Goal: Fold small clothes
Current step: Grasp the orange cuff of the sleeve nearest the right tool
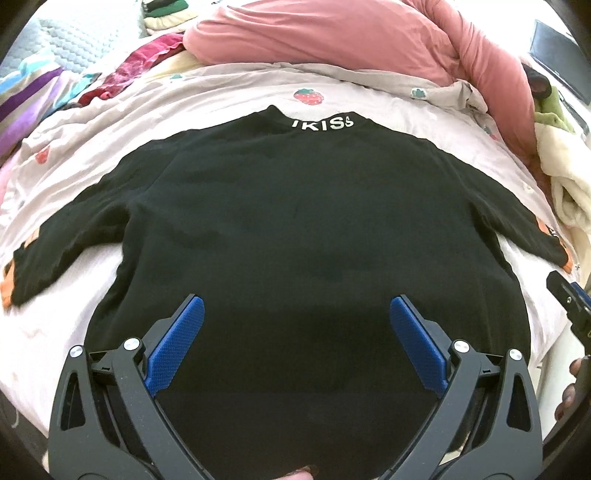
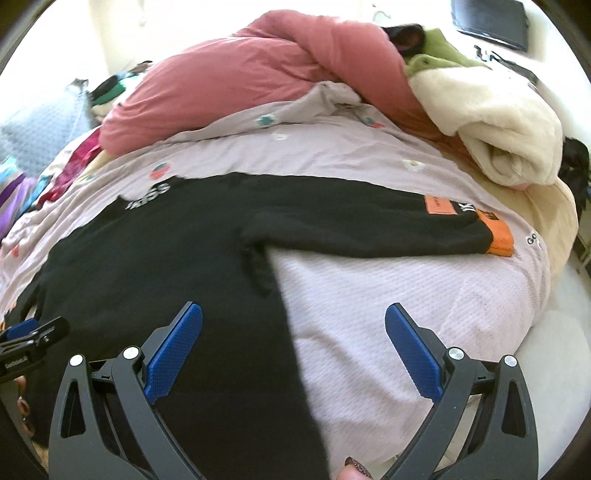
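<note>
A black long-sleeved top (image 1: 295, 221) with white letters at the collar (image 1: 323, 123) lies flat on the bed, collar away from me, both sleeves spread out. Its orange cuffs show at the left (image 1: 8, 284) and right (image 1: 554, 236). My left gripper (image 1: 295, 306) is open and empty above the top's lower middle. My right gripper (image 2: 293, 314) is open and empty over the top's right side edge (image 2: 288, 314), below the right sleeve (image 2: 369, 229) with its orange cuff (image 2: 498, 240). The right gripper also shows in the left wrist view (image 1: 569, 302).
The bed has a pale pink strawberry-print cover (image 1: 332, 85). A pink duvet (image 1: 332, 37) is heaped at the back. A cream fleece blanket (image 2: 498, 122) lies at the right. Coloured clothes (image 1: 122, 74) are piled at the back left. A dark laptop (image 2: 487, 22) sits far right.
</note>
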`<state>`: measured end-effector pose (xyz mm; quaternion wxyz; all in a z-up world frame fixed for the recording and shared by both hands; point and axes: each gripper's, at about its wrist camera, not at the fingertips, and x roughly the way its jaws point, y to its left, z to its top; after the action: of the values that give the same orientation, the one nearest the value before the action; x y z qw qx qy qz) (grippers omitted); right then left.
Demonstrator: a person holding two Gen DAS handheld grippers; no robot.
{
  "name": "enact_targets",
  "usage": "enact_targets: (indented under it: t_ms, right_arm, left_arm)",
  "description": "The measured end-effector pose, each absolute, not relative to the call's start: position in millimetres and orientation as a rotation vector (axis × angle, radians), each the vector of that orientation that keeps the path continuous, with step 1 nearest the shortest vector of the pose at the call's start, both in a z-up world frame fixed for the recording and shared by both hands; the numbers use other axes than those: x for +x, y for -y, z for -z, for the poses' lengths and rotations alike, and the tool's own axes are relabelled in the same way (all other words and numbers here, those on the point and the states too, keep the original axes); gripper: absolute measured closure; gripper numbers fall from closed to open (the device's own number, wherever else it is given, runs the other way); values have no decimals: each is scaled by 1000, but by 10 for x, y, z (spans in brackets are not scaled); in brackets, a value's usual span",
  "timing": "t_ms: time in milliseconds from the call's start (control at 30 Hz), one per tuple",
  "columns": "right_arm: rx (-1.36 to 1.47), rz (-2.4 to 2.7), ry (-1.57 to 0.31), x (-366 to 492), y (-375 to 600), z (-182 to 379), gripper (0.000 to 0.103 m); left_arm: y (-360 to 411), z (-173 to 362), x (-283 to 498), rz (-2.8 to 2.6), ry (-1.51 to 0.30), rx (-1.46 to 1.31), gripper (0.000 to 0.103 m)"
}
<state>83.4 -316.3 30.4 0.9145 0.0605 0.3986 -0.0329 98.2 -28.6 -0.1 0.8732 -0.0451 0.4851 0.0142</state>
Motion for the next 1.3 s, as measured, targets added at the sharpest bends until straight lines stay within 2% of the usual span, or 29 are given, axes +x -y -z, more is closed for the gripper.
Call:
enact_targets:
  t_ms: [300, 767, 1233, 1267, 1300]
  right_arm:
    - [184, 204, -854, 1123, 3691, -169, 4]
    - [456, 349, -871, 1375, 4715, 159, 4]
    - [626, 450, -778, 1638, 5431, 260, 4]
    - [631, 450, -768, 1650, 5459, 260, 7]
    - [625, 453, -762, 1666, 5473, 258, 21]
  left_arm:
    - [420, 66, 1358, 3, -1035, -58, 8]
    - [547, 193, 1773, 47, -1067, -54, 8]
    - [473, 275, 2051, 35, -1061, -84, 8]
    - [461, 280, 2065, 33, -1062, -86, 8]
    - [452, 281, 2074, 31, -1062, -88, 8]
